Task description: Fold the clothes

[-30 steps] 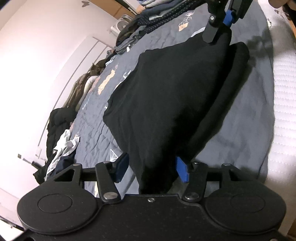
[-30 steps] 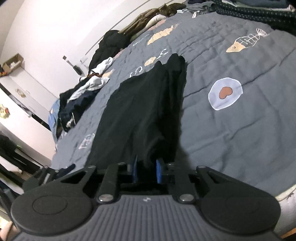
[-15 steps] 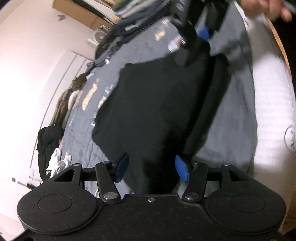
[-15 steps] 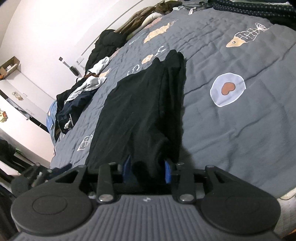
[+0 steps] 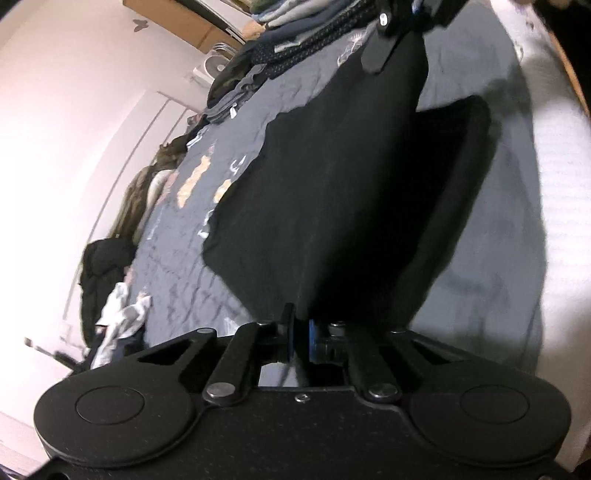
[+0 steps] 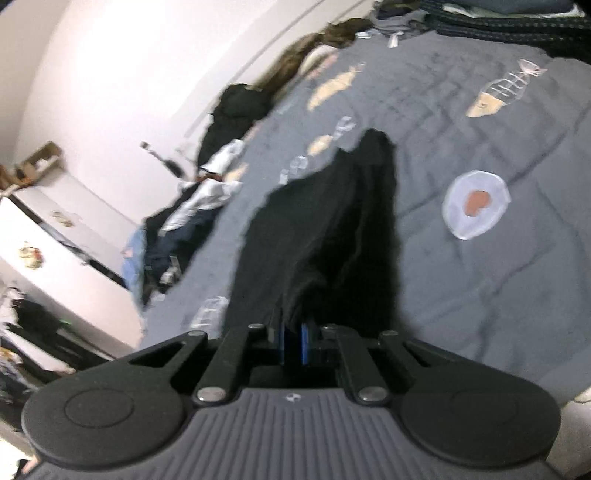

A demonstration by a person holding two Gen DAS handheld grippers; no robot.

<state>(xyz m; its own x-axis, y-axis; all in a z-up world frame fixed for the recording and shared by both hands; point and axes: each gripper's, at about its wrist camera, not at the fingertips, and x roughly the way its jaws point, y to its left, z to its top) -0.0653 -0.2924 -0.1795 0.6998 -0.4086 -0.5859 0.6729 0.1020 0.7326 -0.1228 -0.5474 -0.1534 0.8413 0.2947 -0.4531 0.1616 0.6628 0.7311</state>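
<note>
A black garment lies stretched over the grey quilted bed cover, one side folded over along its right edge. My left gripper is shut on the garment's near edge, its blue pads pinching the cloth. At the far end, the right gripper holds the other edge. In the right wrist view the same black garment runs away from my right gripper, which is shut on its bunched near edge and lifts it slightly. Both views are motion-blurred.
Piles of loose clothes lie at the bed's far side along the wall. Stacked folded clothes sit at the bed's head. The quilt carries fish and egg prints. A white mattress edge runs on the right.
My left gripper, open around the garment's edge before, has shut on it. The right gripper loosened half a second ago and is shut on the cloth again. Both have shifted.
</note>
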